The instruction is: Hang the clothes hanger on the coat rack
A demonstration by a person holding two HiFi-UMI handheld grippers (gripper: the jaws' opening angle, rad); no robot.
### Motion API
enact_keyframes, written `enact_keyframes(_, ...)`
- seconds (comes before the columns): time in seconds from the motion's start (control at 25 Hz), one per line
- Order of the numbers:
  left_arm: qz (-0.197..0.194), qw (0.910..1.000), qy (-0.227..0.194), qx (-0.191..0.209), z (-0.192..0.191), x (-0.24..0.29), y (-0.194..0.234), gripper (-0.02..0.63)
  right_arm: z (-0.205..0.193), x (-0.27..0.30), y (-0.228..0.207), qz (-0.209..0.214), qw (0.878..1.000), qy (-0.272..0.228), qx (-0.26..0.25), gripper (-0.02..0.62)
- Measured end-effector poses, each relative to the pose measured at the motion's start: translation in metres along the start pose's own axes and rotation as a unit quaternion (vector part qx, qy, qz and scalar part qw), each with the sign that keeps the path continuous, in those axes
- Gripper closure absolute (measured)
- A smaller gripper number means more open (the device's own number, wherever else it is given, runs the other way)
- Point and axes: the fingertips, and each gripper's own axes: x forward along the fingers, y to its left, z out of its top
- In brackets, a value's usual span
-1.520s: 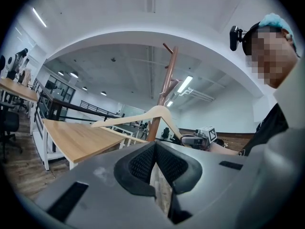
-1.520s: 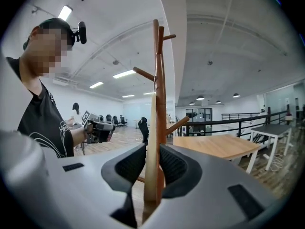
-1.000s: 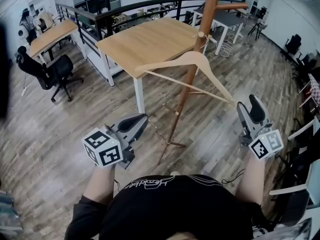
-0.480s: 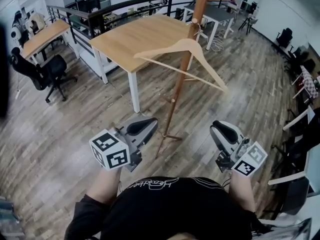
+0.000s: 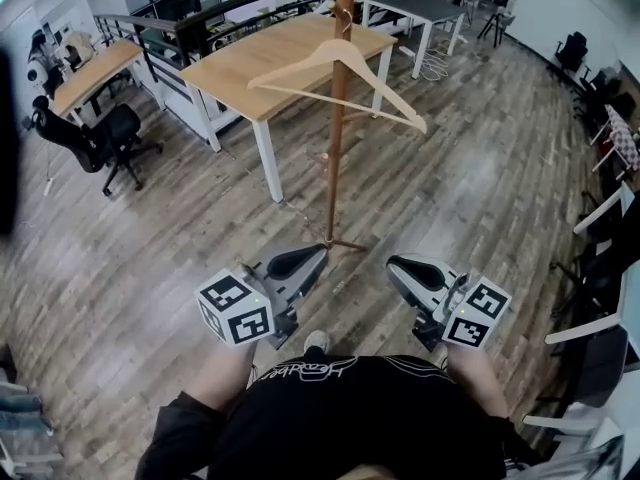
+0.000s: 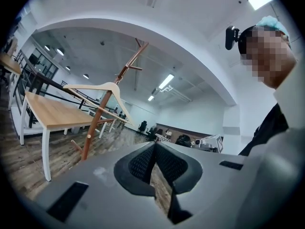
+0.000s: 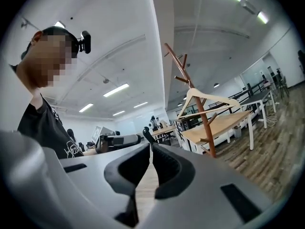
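The pale wooden clothes hanger (image 5: pixel 296 63) hangs by its hook high on the brown coat rack (image 5: pixel 334 168), free of both grippers. My left gripper (image 5: pixel 318 253) and right gripper (image 5: pixel 393 263) are held low near my body, well short of the rack's foot. The left gripper view shows the left gripper (image 6: pixel 153 144) shut and empty, with the hanger (image 6: pixel 102 86) and rack (image 6: pixel 97 120) far off at the left. In the right gripper view the right gripper (image 7: pixel 151 144) has its jaws closing together on nothing, and the hanger (image 7: pixel 209 98) hangs on the rack (image 7: pixel 202 123) at the right.
A wooden table (image 5: pixel 270 63) stands just behind the rack. A black office chair (image 5: pixel 100 138) and a second desk (image 5: pixel 95 63) are at the left, a grey table (image 5: pixel 420 8) at the back, and more chairs (image 5: pixel 600 228) along the right edge.
Both grippers have drawn back from the rack toward my body. The right gripper, open beside the hanger's right end before, has dropped away and closed. The hanger stays on the rack.
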Motion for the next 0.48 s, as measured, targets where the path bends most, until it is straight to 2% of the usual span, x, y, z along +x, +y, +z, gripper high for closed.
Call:
enact_keyframes(0.24, 0.007, 0.9999, -0.003, 0.010, -0.018, -0.024, -0.054, 0.598, -0.012, -0.032, 0.049, 0.033, 0.999, -0.017, 0.008, 0.543)
enact_keyframes(0.36, 0.014, 0.9997, -0.016, 0.010, -0.022, -0.038, -0.068, 0.598, -0.012, -0.041, 0.068, 0.053, 0.998, -0.031, 0.010, 0.549)
enact_keyframes(0.48, 0.013, 0.9996, -0.020, 0.012, -0.025, -0.045, -0.079, 0.598, -0.016, -0.045, 0.079, 0.054, 0.998, -0.026, 0.002, 0.554)
